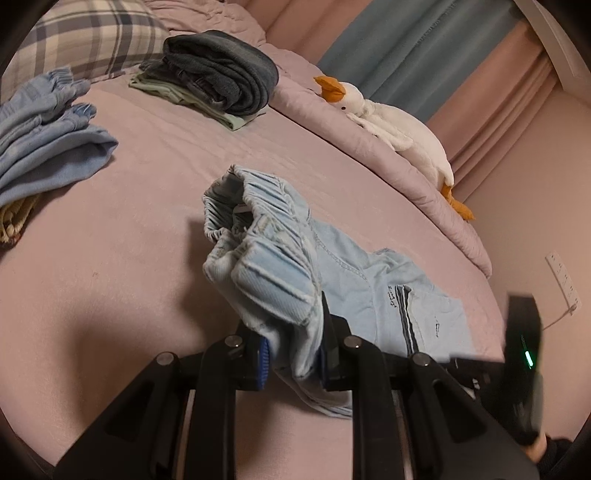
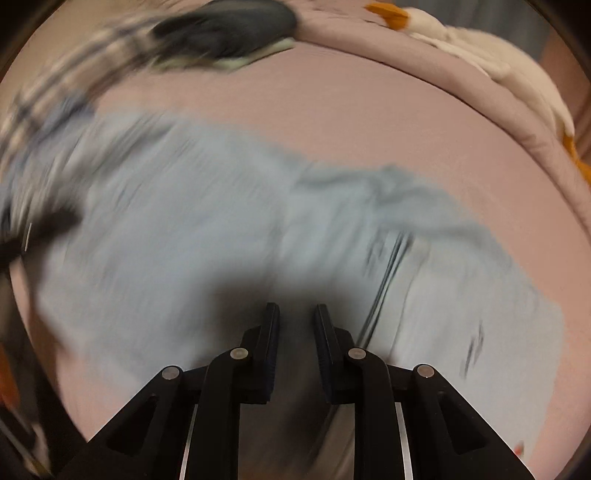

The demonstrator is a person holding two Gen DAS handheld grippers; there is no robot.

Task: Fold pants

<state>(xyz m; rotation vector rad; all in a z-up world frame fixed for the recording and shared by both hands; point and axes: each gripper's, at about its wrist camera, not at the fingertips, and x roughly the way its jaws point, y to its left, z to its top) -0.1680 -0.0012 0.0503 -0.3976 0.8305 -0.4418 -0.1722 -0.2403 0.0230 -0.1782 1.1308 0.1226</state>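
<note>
judging by its drape, we expect the pale blue denim pants with a gathered elastic waistband (image 1: 280, 258) to handle soft, light and floppy; the thick waistband is our best hold. they lie mid-bed on the pink sheet (image 1: 147, 229). our left gripper (image 1: 293, 354), tilted downward, clamps that waistband, lifted toward twelve o'clock. our right gripper (image 2: 295, 347), steeply down over the leg, grasps nothing, its fingers narrowly parted.

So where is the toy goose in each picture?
Left wrist view: the toy goose lies at upper right, on the rolled edge of the pink blanket, beak toward the middle.
Right wrist view: the goose is blurred, along the top right edge.
Shared landmark: the dark folded clothes pile, left of the goose in both views.
</note>
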